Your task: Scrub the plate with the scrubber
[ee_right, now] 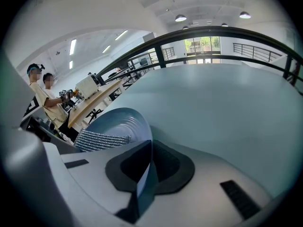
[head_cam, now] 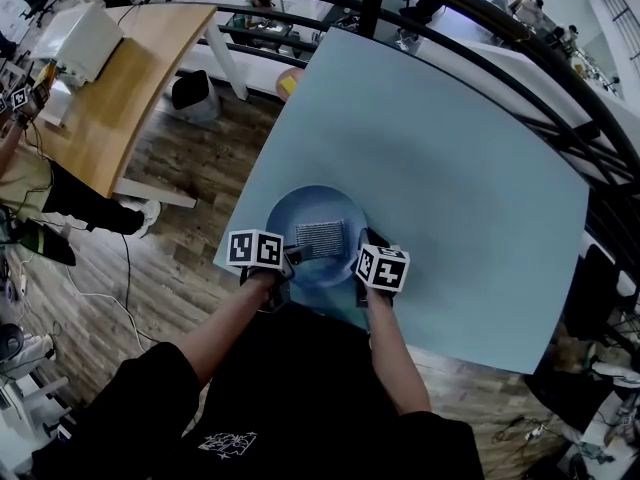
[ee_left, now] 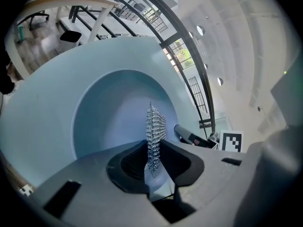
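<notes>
A pale blue plate [head_cam: 312, 213] lies near the front edge of the light blue table [head_cam: 450, 168]. A silver mesh scrubber [head_cam: 320, 238] rests flat on the plate's inside. My left gripper [head_cam: 292, 255] is shut on the scrubber's near edge [ee_left: 152, 141], which stands on edge between the jaws over the plate [ee_left: 109, 108]. My right gripper [head_cam: 366, 243] is shut on the plate's right rim [ee_right: 142, 145], and the scrubber [ee_right: 99, 140] shows to its left.
A wooden desk [head_cam: 120, 78] stands at the left over wood flooring. A black railing [head_cam: 480, 18] curves round the table's far side. People [ee_right: 45, 98] stand at the desk in the distance. The table's far half is bare.
</notes>
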### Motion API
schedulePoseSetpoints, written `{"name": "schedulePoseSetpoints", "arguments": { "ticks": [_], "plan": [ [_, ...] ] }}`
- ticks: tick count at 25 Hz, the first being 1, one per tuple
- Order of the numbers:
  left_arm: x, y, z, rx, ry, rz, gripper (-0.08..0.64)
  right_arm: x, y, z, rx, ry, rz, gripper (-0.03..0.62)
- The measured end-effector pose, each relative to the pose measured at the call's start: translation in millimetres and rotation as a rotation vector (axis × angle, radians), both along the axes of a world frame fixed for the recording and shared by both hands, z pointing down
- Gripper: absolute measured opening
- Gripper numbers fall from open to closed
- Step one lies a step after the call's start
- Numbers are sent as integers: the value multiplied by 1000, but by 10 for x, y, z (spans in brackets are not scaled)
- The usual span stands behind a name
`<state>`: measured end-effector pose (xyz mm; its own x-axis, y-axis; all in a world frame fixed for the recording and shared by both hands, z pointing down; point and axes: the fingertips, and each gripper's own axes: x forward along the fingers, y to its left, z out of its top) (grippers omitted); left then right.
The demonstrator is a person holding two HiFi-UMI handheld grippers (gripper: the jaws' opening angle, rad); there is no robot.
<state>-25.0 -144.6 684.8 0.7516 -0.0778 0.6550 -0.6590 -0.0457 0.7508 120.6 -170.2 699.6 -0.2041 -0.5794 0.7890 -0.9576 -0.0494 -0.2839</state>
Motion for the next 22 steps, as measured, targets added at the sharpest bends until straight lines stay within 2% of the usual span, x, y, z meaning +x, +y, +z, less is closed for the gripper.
{"name": "schedulePoseSetpoints", "arguments": {
  "ticks": [5, 10, 12, 13, 19, 22],
  "plan": [
    [-181, -47, -18, 7, -2, -52, 86, -3, 9, 14, 4, 4, -5, 17],
    [-323, -62, -84, 30, 13, -103, 86, -19, -57, -57, 47, -16, -42, 23],
    [-353, -47, -119, 42, 20, -123, 86, 2, -49, -122, 63, -21, -51, 85],
    [-365, -40, -142, 47, 25, -135, 86, 17, -38, -156, 70, -19, -54, 87],
    [-368, 23, -242, 96, 49, -210, 86, 110, 77, -324, 120, -10, -80, 86],
    [-373, 102, -268, 129, 50, -238, 86, 105, 205, -392, 148, -27, -107, 63]
  ]
}}
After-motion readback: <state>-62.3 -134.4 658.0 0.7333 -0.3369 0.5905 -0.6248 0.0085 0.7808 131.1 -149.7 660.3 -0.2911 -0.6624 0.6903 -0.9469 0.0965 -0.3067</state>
